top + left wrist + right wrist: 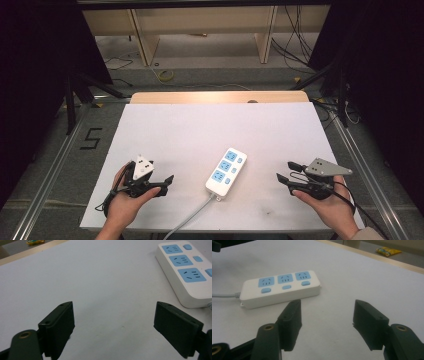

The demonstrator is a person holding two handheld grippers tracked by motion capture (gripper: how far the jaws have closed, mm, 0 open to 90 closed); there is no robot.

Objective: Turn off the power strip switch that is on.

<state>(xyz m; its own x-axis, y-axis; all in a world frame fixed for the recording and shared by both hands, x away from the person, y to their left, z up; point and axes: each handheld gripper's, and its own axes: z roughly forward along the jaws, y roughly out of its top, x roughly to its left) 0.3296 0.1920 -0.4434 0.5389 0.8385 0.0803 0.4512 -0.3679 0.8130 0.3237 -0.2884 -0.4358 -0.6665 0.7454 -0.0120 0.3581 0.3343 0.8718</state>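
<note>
High view: the power strip (226, 173) lies on the white table (210, 130) near the front edge, about midway between the 2 hands, with its grey cable (192, 215) running off the near side. The left gripper (168, 181) rests well to the left of it and the right gripper (284, 172) well to the right, both pointing inward, neither touching it. This looks like the opening step, an approach not yet begun; the next move probably calls for 1 gripper to close in on the strip, either to grasp its body or press 1 of its switches.

Left gripper view: the jaws stand spread wide with only bare table between them. The strip (185, 270) sits at the far right, its 3 blue sockets empty and 3 blue switches beside them.

Right gripper view: these jaws are also spread wide, holding nothing. The strip (280, 287) lies just beyond the left jaw, cable leading off left. No plug sits in any socket, and there are no containers on the table.
</note>
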